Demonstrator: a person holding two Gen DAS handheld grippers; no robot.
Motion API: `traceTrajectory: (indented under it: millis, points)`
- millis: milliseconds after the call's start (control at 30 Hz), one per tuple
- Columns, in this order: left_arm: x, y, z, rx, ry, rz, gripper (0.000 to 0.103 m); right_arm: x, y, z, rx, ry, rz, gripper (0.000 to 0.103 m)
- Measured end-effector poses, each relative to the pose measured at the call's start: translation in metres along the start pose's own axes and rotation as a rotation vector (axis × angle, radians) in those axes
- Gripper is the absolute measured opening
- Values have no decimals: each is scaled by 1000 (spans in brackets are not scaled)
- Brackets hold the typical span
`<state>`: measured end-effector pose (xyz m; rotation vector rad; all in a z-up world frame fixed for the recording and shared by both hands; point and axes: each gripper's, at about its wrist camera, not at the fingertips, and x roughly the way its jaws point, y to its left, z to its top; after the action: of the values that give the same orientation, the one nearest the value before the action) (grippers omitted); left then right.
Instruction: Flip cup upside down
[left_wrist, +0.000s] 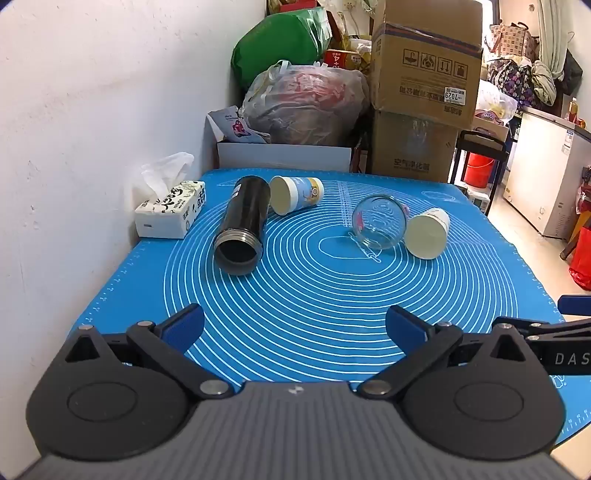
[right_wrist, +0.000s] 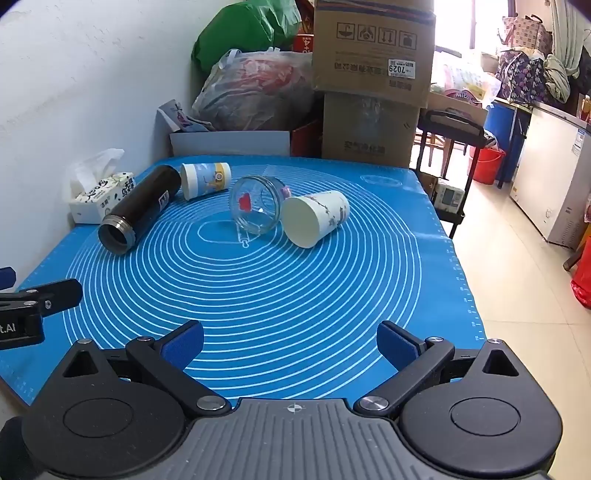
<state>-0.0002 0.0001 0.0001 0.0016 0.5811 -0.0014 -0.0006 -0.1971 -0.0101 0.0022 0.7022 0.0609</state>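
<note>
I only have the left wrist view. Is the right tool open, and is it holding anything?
Observer: The right tool is open, nothing between its blue pads, over the near part of the blue silicone mat.
Operator: The white paper cup on the right mostly shows me its mouth. Any print on it?
Observer: Yes. It lies on its side, and a dark twig pattern runs along its wall.
Operator: And the clear glass jar next to it?
Observer: It also lies on its side, and a red heart shape shows on it.
</note>
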Motion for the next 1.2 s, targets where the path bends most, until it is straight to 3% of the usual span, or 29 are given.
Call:
traceTrajectory:
  millis: [1200]
  points:
    - [3,2,0,-6,0,14,103,0,-2,-2,15,7,-11,102]
